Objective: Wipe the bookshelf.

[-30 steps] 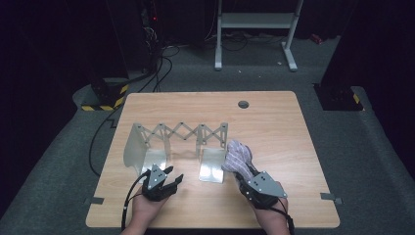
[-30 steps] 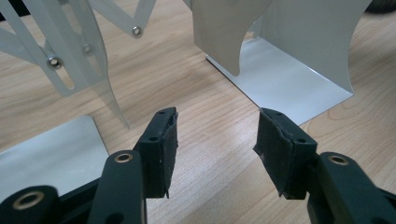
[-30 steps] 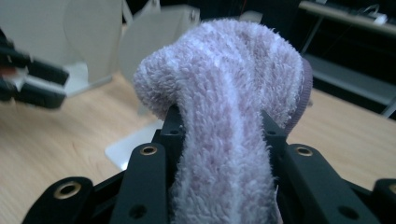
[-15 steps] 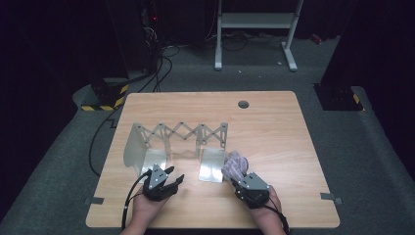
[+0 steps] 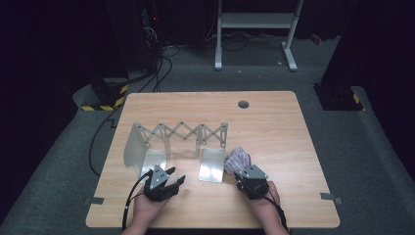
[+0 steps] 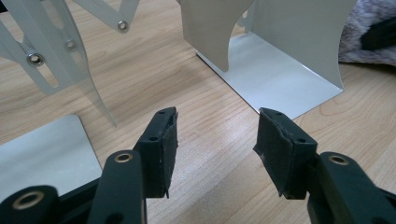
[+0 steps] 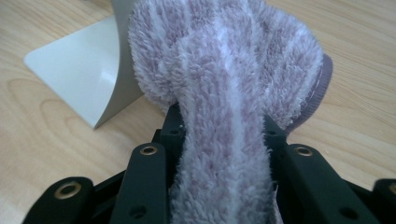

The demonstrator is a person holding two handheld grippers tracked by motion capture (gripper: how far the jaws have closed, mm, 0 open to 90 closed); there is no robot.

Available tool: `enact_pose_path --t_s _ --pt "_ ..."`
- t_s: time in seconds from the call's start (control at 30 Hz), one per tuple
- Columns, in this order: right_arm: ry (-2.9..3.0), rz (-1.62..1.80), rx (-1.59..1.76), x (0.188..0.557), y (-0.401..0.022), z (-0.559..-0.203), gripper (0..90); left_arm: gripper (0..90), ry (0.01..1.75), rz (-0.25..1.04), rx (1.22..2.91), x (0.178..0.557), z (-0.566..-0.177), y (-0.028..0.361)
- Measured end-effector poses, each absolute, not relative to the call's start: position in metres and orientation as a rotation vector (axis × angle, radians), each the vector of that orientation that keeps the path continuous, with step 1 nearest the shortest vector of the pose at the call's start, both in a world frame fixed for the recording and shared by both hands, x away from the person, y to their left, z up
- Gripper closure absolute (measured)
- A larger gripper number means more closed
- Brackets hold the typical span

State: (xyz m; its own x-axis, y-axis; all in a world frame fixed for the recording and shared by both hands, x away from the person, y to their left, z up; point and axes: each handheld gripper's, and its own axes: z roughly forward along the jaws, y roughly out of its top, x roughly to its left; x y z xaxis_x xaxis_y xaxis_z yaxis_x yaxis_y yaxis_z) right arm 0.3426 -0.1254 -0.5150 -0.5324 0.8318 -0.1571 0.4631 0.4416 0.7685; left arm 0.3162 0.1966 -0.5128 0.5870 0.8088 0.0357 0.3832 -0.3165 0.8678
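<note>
Wooden table (image 5: pixel 274 117); expanding metal rack (image 5: pixel 176 142) mid-table, nothing in it yet. Fuzzy striped cloth (image 5: pixel 238 159) at rack's four o'clock, pinched by right gripper (image 5: pixel 244 177), not yet placed. Left gripper (image 5: pixel 172 180) spread, empty, at seven o'clock.

Right claw (image 5: pixel 243 172) with fuzzy cloth (image 5: pixel 237 160) now lower, nearer the table's (image 5: pixel 274 122) front edge.
</note>
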Motion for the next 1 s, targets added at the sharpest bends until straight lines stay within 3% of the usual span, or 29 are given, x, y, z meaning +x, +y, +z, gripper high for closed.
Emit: enact_pose_path --t_s 0.17,0.6,0.73,1.0 --pt "2.126 0.976 1.091 0.353 -0.117 -0.504 64.8 47.9 0.962 0.594 1.921 0.317 -0.513 0.196" --pt "1.882 1.236 0.999 0.359 -0.122 -0.419 64.5 47.6 0.972 0.587 1.911 0.317 -0.513 0.197" --pt "1.942 1.162 1.008 0.365 -0.116 -0.435 64.8 47.5 0.973 0.580 1.912 0.317 -0.514 0.196" --pt "2.170 0.879 1.073 0.380 -0.098 -0.509 64.9 47.6 0.969 0.580 1.913 0.317 -0.514 0.196"
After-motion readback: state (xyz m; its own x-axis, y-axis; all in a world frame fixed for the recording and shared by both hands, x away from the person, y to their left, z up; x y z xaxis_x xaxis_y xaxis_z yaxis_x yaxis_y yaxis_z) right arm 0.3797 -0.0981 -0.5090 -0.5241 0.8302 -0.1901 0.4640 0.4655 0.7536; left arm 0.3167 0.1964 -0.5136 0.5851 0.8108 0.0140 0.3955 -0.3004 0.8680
